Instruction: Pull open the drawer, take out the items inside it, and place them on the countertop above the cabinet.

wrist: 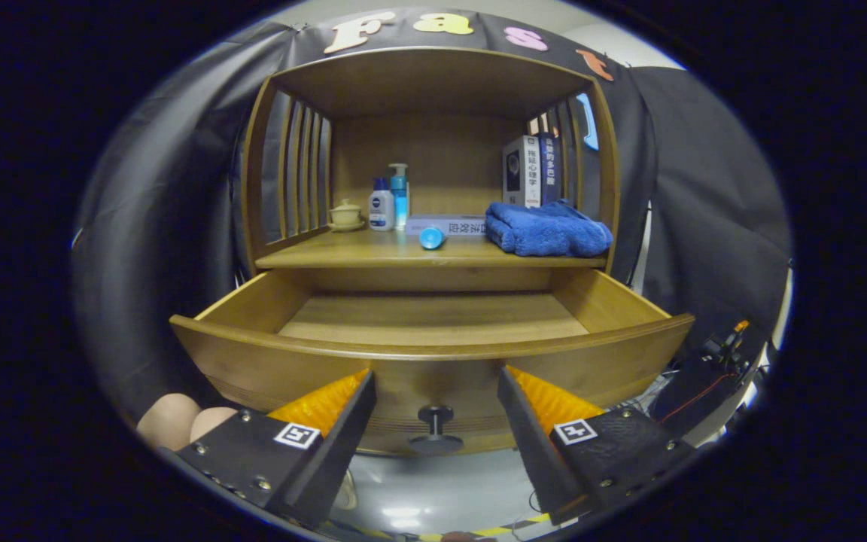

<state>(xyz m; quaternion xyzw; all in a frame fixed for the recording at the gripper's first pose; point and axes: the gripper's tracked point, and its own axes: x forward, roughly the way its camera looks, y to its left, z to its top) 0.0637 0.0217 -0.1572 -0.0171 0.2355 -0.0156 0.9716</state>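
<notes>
Wooden pulled-out drawer (433, 354) looks bare; my gripper (436, 399), fingers spread around its dark round knob (435, 415), risks jolting it.

Open drawer (433, 316), unobstructed beyond parted fingers (343, 399).

Drawer (433, 331) front wall hides the near strip of the drawer floor, so contents there cannot be confirmed; knob (435, 427) base partly merges w/ the dark front panel. Gripper (437, 391) fingers stand wide apart w/ nothing between them, bodies cut off at the lower edge. On the countertop (373, 257), folded towel (548, 229) covers the lower part of the books (530, 171) and one end of the flat box (448, 224); bottle (381, 207) labels too small to tell, and the small blue item (431, 238) is too small to identify.
</notes>
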